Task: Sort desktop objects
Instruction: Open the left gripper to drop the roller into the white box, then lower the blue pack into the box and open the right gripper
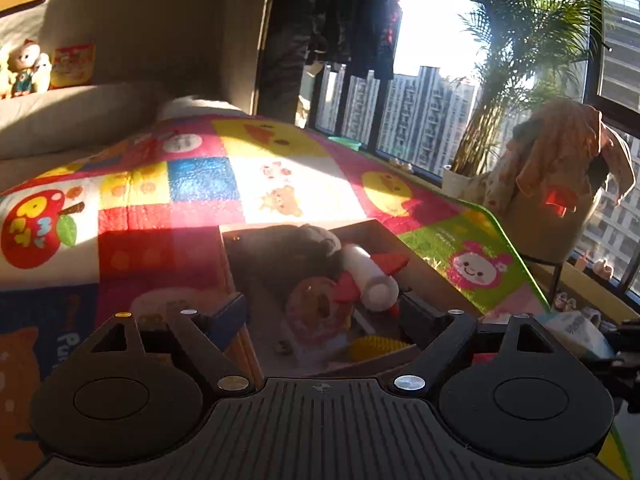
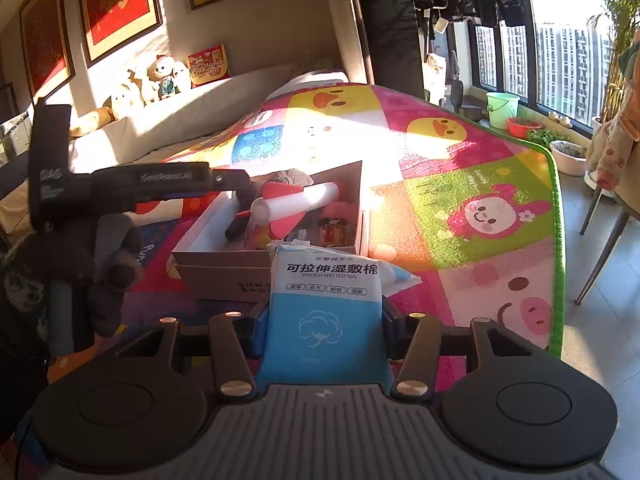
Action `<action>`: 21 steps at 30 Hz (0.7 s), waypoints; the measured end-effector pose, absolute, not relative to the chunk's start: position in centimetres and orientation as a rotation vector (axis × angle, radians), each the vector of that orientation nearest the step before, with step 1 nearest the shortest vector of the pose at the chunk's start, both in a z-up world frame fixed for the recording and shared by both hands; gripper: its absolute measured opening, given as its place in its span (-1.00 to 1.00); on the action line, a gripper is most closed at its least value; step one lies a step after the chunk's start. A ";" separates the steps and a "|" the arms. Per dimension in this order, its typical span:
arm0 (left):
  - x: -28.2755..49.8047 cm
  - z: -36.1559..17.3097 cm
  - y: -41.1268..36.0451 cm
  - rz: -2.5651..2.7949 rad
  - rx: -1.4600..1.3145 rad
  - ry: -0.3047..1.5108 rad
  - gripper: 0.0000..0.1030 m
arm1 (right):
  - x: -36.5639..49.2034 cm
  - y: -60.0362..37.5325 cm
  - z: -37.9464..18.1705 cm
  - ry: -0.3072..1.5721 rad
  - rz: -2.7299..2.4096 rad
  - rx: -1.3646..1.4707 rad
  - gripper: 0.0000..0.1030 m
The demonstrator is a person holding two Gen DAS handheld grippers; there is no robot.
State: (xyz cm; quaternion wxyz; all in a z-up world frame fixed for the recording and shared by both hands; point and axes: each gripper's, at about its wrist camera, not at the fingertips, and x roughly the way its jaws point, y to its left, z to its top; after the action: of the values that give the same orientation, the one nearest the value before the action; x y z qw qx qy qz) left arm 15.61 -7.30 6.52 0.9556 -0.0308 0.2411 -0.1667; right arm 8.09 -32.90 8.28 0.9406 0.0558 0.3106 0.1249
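My left gripper (image 1: 320, 312) hung with jaws apart above the box (image 2: 224, 272) while my right gripper (image 2: 324, 320), clamped on the cotton pack (image 2: 324, 300), needed to carry it over the rim.

Wet-cotton pack (image 2: 325, 312) reads "STRETCH WET COTTON" (under larger Chinese characters).

The right claw (image 2: 325, 322) is clamped on a blue-and-white soft pack of wet cotton pads (image 2: 325, 300) — just before an open grey cardboard box (image 2: 224, 272) of toys on the colourful cartoon play mat (image 2: 480, 216).
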 end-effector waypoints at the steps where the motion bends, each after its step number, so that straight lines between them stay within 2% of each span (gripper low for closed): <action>1: 14.7 5.9 -6.7 -0.336 -0.061 0.498 0.75 | 8.6 -32.6 8.5 0.634 0.262 0.112 -0.01; 7: 12.2 2.9 -4.7 -0.365 -0.132 0.526 0.84 | 13.9 -29.4 10.6 0.591 0.235 0.103 -0.01; 11: 11.6 2.8 -4.0 -0.389 -0.137 0.507 0.86 | 19.5 -26.0 9.6 0.540 0.092 -0.042 -0.01; 15: 11.1 2.9 -3.0 -0.388 -0.159 0.478 0.88 | 24.0 -24.7 6.9 0.660 0.070 0.003 -0.02; 21: 11.4 2.5 -2.3 -0.372 -0.190 0.498 0.90 | 22.7 -23.7 5.0 0.728 0.144 0.042 -0.01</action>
State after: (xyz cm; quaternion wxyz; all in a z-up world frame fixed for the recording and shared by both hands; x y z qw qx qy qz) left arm 11.39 -2.31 2.46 0.9476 -0.0932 0.2447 -0.1829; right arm 22.69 -23.67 5.03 0.9317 0.0206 0.3558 0.0703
